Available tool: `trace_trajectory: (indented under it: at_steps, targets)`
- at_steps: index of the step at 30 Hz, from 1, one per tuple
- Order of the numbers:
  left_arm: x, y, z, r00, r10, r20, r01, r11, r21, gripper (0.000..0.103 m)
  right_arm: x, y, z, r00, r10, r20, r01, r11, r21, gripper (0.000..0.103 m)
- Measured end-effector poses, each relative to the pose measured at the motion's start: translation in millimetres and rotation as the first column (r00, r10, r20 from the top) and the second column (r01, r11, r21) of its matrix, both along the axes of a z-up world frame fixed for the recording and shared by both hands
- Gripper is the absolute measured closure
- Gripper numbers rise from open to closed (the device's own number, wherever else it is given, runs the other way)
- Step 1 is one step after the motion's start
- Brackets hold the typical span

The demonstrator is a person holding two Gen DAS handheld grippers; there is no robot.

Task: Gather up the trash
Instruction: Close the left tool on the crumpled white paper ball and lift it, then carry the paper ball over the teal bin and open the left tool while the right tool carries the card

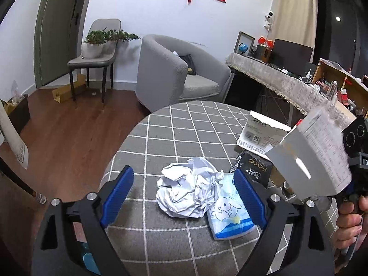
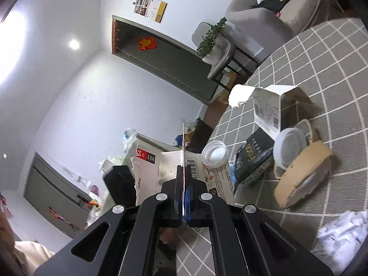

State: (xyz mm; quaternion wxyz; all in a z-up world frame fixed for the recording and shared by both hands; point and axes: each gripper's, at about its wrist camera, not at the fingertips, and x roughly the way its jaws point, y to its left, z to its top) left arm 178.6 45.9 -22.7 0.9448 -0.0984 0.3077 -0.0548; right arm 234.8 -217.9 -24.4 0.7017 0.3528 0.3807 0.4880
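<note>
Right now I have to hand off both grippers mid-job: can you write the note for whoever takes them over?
Left gripper: open, low over the checked table, fingers either side of the crumpled paper ball; nothing held. The cartoon tissue pack lies against the ball, by the right finger.
Right gripper: shut on a flat piece of packaging card, lifted off the table.
Still on the table: torn white box, black pouch, cardboard tray and white lid. A clear plastic cup shows too.
Done: card picked up. Left: bin it, then the rest. No bin clearly identifiable.
</note>
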Motion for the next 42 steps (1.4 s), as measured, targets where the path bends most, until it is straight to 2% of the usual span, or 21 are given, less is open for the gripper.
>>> trace_trajectory:
  at_steps: [4,6,8,10,14,19,22,24,26,31,35,38,42]
  targets:
    - [9.5,2.2,-4.6,0.999,-0.020,-0.040,0.019,1.000,-0.017,0.028,4.5,2.9,0.4,1.000,0.010,-0.003,-0.010,1.000,0.019,0.101]
    - [12.4,0.8,-6.4,0.998,-0.042,-0.056,0.040,0.999,-0.030,0.043,4.5,3.2,0.6,1.000,0.009,-0.006,-0.008,1.000,0.018,0.101]
    - [12.9,-2.7,-5.0,0.998,-0.046,-0.052,0.045,0.999,-0.010,0.045,4.1,-0.8,-1.3,1.000,0.006,-0.020,-0.005,0.998,0.059,0.101]
    - [9.7,-4.2,-2.9,0.998,-0.049,-0.039,0.049,0.999,0.008,0.046,5.7,-0.7,1.5,1.000,0.000,-0.017,0.001,0.999,0.041,0.101]
    - [-0.6,-0.5,2.2,0.999,-0.043,-0.016,0.043,0.999,0.006,0.047,5.7,-1.4,-3.3,0.998,-0.001,-0.063,0.008,0.993,0.119,0.101]
    - [-15.2,6.2,7.5,0.999,-0.037,-0.005,0.037,0.999,-0.012,0.047,-1.5,0.0,-12.7,0.992,-0.040,-0.124,0.053,0.993,0.104,0.101]
    - [-26.5,9.5,11.0,0.999,-0.032,0.003,0.032,0.999,0.002,0.047,-7.1,-1.0,-13.0,0.987,-0.080,-0.141,0.093,0.992,0.086,0.101]
    - [-36.0,11.2,12.4,1.000,-0.029,0.005,0.029,0.999,0.014,0.047,-12.1,-4.5,-20.4,0.972,-0.115,-0.207,0.150,0.975,0.162,0.101]
    - [-44.6,12.6,12.8,1.000,-0.025,0.002,0.025,0.999,0.027,0.047,-18.4,0.0,-15.0,0.978,-0.131,-0.164,0.152,0.981,0.122,0.101]
    - [-62.7,19.4,14.9,1.000,-0.011,0.003,0.011,0.999,0.044,0.047,-30.4,12.7,-16.0,0.980,-0.112,-0.166,0.135,0.982,0.133,0.101]
    - [-76.5,28.1,13.5,1.000,0.011,-0.010,-0.011,0.998,0.063,0.047,-41.0,25.5,2.7,0.990,-0.123,-0.065,0.125,0.992,0.027,0.101]
    - [-86.2,37.1,10.2,0.999,0.028,-0.025,-0.026,0.997,0.078,0.047,-51.0,42.0,16.6,0.992,-0.119,0.033,0.121,0.988,-0.094,0.101]
    - [-96.7,48.8,5.4,0.998,0.044,-0.048,-0.040,0.995,0.094,0.048,-59.1,59.6,16.9,0.994,-0.092,0.067,0.101,0.985,-0.143,0.101]
